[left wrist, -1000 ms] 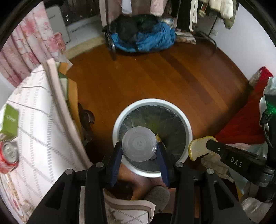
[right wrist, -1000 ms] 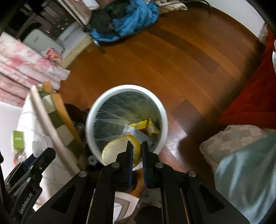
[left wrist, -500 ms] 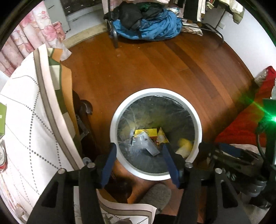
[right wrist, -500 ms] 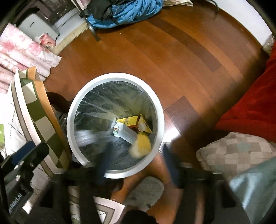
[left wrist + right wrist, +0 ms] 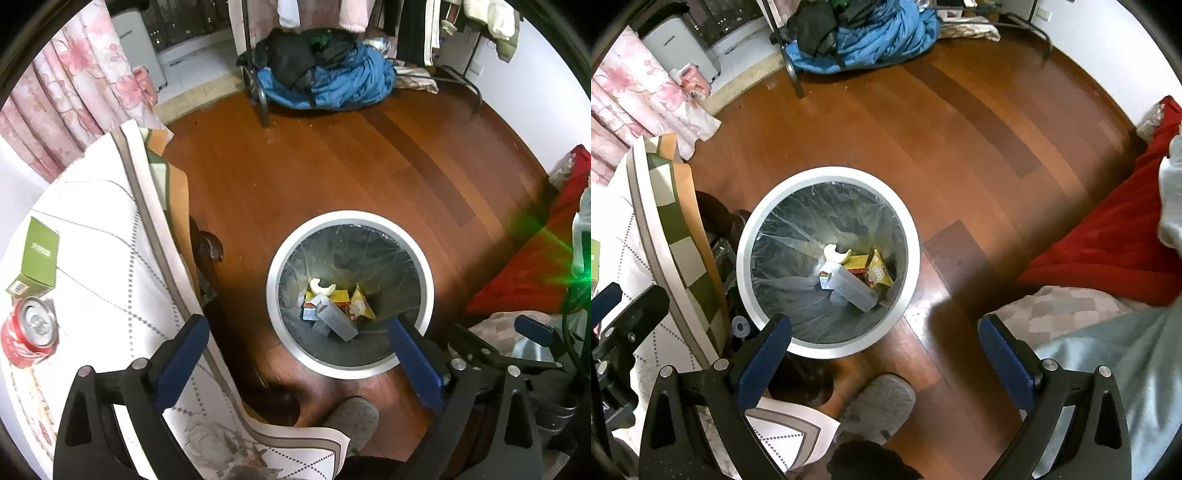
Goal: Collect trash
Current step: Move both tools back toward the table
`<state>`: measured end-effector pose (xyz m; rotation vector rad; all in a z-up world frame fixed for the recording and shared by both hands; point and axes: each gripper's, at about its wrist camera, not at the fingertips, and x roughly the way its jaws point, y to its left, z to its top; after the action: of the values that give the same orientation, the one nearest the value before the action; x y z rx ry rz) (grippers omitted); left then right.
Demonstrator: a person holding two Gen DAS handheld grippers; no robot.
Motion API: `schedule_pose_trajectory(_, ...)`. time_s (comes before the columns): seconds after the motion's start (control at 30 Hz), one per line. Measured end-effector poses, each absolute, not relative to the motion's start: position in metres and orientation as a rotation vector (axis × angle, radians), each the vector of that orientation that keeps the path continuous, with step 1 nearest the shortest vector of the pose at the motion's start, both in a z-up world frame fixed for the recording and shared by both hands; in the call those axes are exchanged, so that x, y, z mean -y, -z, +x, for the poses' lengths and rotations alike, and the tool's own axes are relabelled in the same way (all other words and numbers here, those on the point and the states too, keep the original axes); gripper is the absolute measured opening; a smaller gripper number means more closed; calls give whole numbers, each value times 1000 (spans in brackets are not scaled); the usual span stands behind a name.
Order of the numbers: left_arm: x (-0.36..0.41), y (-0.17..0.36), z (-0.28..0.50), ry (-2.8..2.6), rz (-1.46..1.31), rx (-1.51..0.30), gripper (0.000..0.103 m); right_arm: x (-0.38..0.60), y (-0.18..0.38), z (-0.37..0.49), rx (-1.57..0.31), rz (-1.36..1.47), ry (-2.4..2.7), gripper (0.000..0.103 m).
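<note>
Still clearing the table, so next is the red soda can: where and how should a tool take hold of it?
The red can stands upright on the tablecloth, beside the green box. Probably grip its round side wall mid-height, coming in level from the side away from the box, with the open left tool straddling it; the flat top offers no hold.

The left gripper fills the bottom of its own view, blue-padded fingers spread wide with nothing between them. The right gripper is splayed just as wide and empty. A grey slipper shows at lower centre.
</note>
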<state>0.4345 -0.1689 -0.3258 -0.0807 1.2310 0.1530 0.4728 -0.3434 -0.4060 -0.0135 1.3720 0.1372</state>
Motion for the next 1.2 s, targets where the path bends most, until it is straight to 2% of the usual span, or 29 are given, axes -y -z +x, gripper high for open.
schedule_pose_trajectory(0.2,166,285,417,-165,-83,-1158,100,346,360,456,-1309,-4,-139,102)
schedule_pose_trajectory(0.4,148,226,387,-195,-104,-1054,100,340,287,432,-1196,34,-168,102)
schedule_pose_trajectory(0.57,95,182,352,-283,-154,-971,100,307,234,409,-1125,47,-241,103)
schedule_pose_trajectory(0.7,33,169,312,-415,-180,-940,100,245,212,387,-1116,9,-367,103)
schedule_pose_trajectory(0.83,-37,188,260,-624,-221,-967,100,149,214,364,-1133,-147,-566,103)
schedule_pose_trajectory(0.97,-111,248,201,-826,-339,-1071,100,37,236,334,-1148,-427,-779,103)
schedule_pose_trajectory(1.2,-174,334,156,-916,-479,-1217,100,-117,304,290,-1100,-900,-968,103)
